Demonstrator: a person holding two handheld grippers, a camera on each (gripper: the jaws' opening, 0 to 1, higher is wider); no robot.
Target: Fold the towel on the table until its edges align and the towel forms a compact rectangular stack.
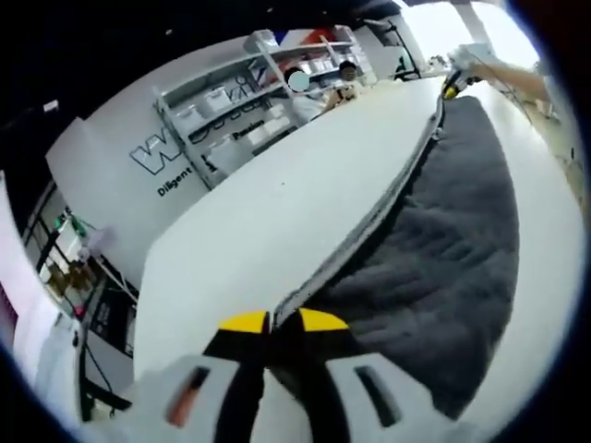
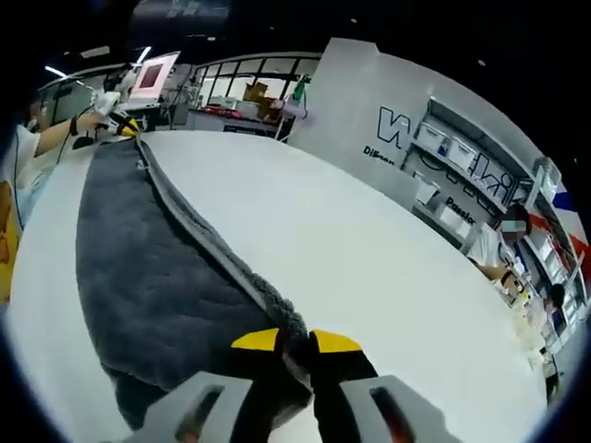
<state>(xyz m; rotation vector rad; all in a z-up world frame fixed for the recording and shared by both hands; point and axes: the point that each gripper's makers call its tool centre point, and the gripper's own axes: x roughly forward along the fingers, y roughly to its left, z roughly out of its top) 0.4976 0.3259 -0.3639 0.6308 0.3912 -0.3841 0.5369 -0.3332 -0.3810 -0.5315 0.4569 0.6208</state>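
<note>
The dark towel (image 2: 157, 277) is stretched along the white counter (image 2: 369, 268), one end pinched by the left tongs (image 1: 283, 321), the other by the right tongs (image 2: 295, 341). A fold is underway; next, carry both corners across toward three o'clock.

Your two cameras sit low at opposite ends of the towel (image 1: 443, 240), facing each other along its raised edge, sharing the white tabletop (image 2: 369, 268).

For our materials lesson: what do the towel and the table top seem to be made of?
Towel: dark grey, soft plush cloth, likely microfibre or terry; its surface looks fuzzy and dimpled, with a stitched edge band.
Table: white, smooth and matte, perhaps laminate; no grain or texture shows.
</note>
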